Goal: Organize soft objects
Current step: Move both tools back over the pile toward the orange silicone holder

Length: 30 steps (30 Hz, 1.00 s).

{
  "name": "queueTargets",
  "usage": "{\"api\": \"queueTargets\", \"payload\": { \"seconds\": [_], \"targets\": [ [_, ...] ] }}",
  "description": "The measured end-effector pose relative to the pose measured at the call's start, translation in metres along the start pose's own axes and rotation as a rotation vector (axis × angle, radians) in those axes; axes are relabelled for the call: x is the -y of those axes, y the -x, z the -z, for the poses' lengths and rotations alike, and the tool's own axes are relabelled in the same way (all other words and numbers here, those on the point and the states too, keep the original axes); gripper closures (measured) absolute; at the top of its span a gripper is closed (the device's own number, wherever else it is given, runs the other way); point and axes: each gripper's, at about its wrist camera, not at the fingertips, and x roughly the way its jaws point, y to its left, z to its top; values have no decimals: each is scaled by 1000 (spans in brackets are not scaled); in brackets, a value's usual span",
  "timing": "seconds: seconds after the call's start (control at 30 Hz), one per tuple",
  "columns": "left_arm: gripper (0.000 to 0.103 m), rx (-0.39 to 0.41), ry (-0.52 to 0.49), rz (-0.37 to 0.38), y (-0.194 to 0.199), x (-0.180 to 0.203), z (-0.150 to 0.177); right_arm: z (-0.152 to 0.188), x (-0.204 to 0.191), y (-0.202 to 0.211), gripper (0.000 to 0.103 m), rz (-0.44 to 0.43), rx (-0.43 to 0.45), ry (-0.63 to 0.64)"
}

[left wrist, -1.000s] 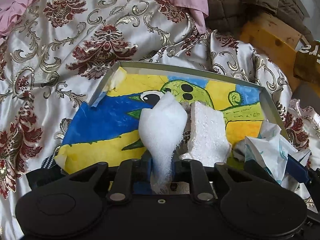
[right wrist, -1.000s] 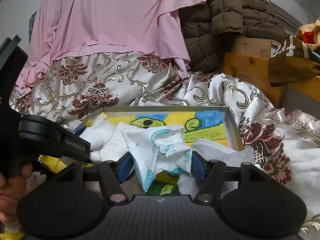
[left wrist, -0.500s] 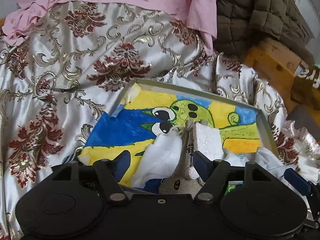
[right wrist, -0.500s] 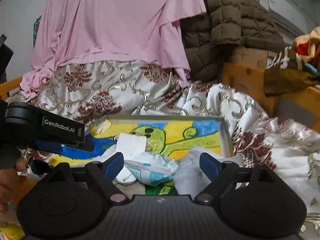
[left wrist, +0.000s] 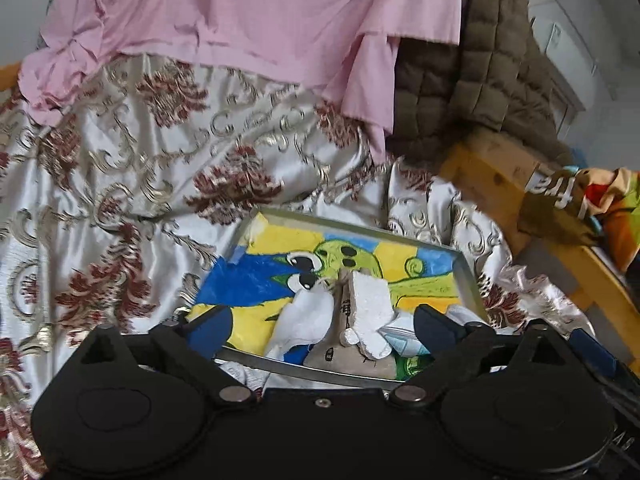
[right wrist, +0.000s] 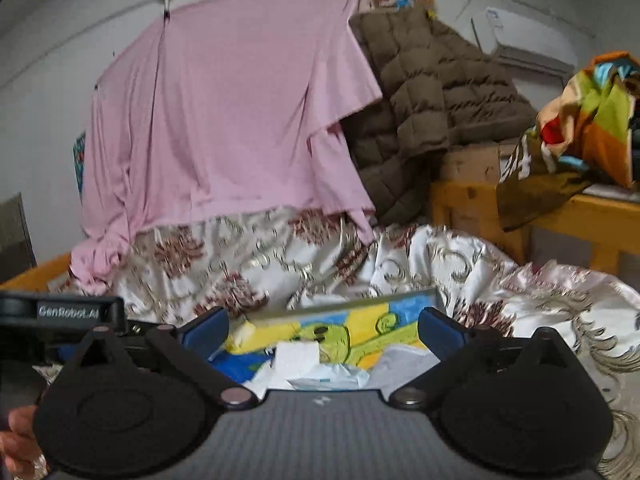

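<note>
A shallow metal tray with a yellow, blue and green cartoon picture on its floor lies on the satin bedspread; it also shows in the right wrist view. In it lie a white gauze cloth, a white foam sponge, a beige pouch and a crumpled white-and-blue tissue pack. My left gripper is open and empty, above the tray's near edge. My right gripper is open and empty, held back above the tray.
A floral satin bedspread covers the bed. A pink garment and a brown quilted jacket hang behind. A yellow wooden frame with colourful cloth stands at the right. The left gripper's body is at the right view's left.
Both grippers opened and let go: the left dropped the gauze cloth, the right dropped the tissue pack into the tray. Both have pulled up and back from the tray.
</note>
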Motion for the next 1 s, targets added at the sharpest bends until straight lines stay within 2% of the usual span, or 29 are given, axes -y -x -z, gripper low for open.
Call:
{"api": "queueTargets", "payload": {
  "seconds": [0.03, 0.2, 0.53, 0.8, 1.0],
  "targets": [
    [1, 12, -3, -1, 7, 0, 1, -2, 0, 7, 0, 0, 14, -5],
    [1, 65, -32, 12, 43, 0, 9, -4, -3, 37, 0, 12, 36, -20],
    [1, 120, -56, 39, 107, -4, 46, 19, -19, 95, 0, 26, 37, -18],
    [1, 88, -81, 43, 145, -14, 80, 43, -51, 128, 0, 11, 12, 56],
    [1, 100, -118, 28, 171, -22, 96, 55, -65, 148, 0, -7, -3, 73]
  ]
}}
